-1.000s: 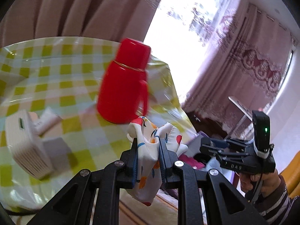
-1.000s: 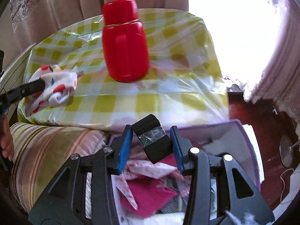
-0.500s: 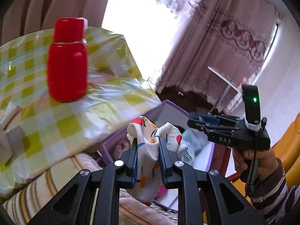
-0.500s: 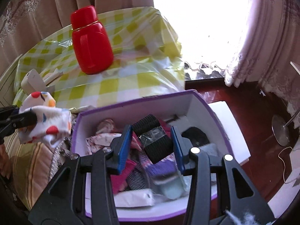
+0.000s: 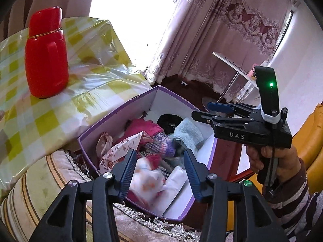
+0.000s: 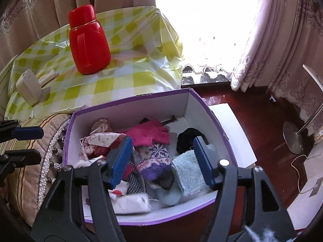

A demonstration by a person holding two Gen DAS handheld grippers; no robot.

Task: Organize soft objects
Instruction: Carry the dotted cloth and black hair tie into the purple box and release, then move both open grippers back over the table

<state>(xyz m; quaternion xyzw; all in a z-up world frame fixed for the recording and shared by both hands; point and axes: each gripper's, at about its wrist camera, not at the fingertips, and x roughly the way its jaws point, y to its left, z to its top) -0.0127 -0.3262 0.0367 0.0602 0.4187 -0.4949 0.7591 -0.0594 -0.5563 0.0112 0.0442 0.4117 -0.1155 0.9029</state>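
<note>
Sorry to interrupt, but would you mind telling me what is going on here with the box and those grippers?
A person is sorting soft things into a purple box beside the checked table. Both handheld grippers are over it, jaws opening with nothing gripped. Below the left gripper, a blurred white patterned cloth is in the box; below the right gripper lie a purple knit item, a pink glove and a blue towel. A red flask stands on the table.
</note>
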